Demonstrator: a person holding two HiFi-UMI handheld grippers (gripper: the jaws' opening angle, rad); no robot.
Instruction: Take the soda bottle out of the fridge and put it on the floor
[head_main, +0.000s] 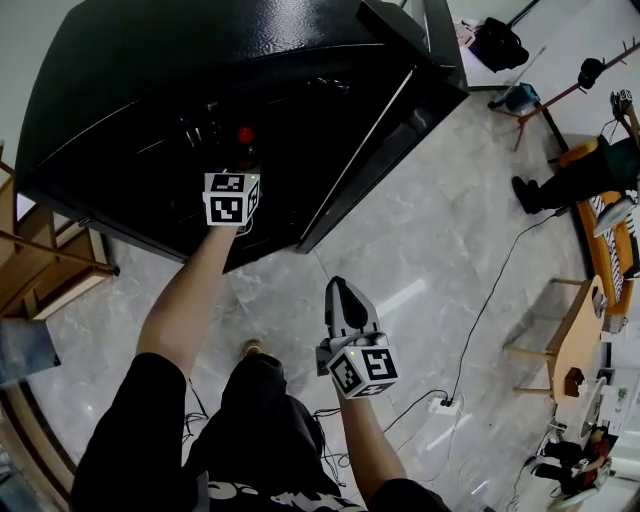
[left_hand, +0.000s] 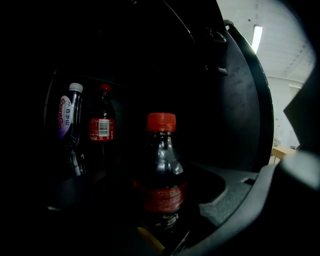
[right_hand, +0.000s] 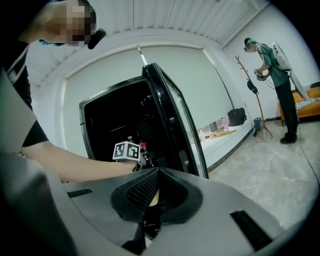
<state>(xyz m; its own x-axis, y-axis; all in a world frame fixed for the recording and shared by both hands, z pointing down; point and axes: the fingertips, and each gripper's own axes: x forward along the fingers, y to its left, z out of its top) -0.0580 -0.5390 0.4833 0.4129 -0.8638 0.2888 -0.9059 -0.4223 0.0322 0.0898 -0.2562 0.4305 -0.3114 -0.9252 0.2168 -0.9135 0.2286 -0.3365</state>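
Left gripper view: the left gripper (head_main: 236, 172) is seen with its jaws apart and the soda bottle (left_hand: 161, 175) standing upright between them. The jaw at the right edge is clear of the bottle; the opposite jaw is lost in darkness, so contact there cannot be confirmed. The bottle's red cap (left_hand: 161, 121) and red label are lit. The bottle is inside the fridge (head_main: 150, 90), toward its open front. Two further bottles are noted toward the back left: a second red-labelled bottle (left_hand: 102, 127) and, just beside it, a clear bottle with a purple label (left_hand: 70, 115). Neither is made out in the other views.

Right gripper view: the right gripper (right_hand: 152, 172) is shown with its jaws together and nothing between them. Beyond them the fridge's door (right_hand: 175, 130) is seen swung open, with the left forearm reaching inside. A second person (right_hand: 272, 75) beside a coat stand (right_hand: 255, 95) is recorded at the far right.

Head view: the right gripper is held over the grey tiled floor (head_main: 420, 260), well apart from the fridge's front edge; of the soda bottle only the cap is visible.
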